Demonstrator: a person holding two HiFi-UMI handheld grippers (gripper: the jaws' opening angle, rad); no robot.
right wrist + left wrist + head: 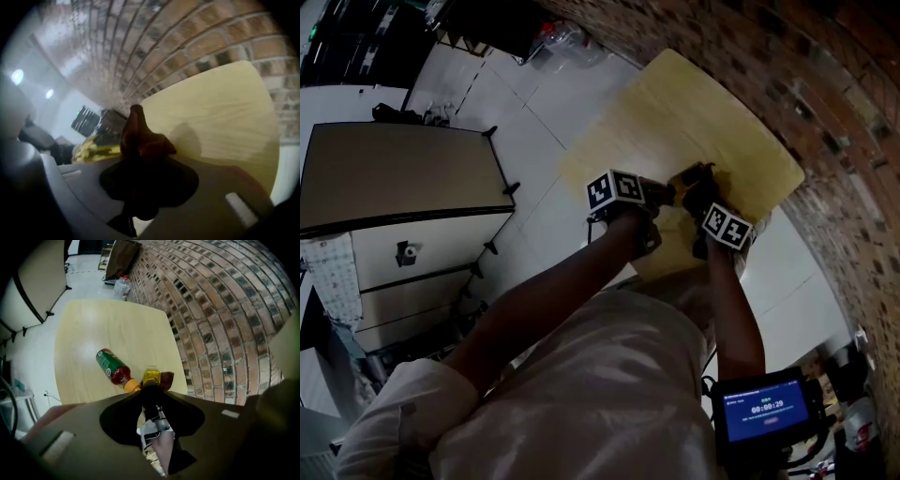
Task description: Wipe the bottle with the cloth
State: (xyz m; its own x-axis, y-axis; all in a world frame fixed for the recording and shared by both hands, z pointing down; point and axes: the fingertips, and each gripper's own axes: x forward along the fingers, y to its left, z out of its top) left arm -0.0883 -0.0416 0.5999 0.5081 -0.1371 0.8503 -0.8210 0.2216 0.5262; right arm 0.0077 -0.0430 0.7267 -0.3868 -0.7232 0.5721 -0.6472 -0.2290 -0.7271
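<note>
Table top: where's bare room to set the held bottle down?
Bare: far half of the table, beyond the lying red bottle, and the strip between it and the brick wall side. Crowded: near edge, where the left tongs with the yellow bottle meet the right tongs and brown cloth.

Brick wall [825, 84], pale table [703, 112], cabinet [403, 178]

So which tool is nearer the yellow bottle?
Left. The left tool grips the yellow bottle between its jaws. The right tool holds the brown cloth just beside that bottle.
</note>
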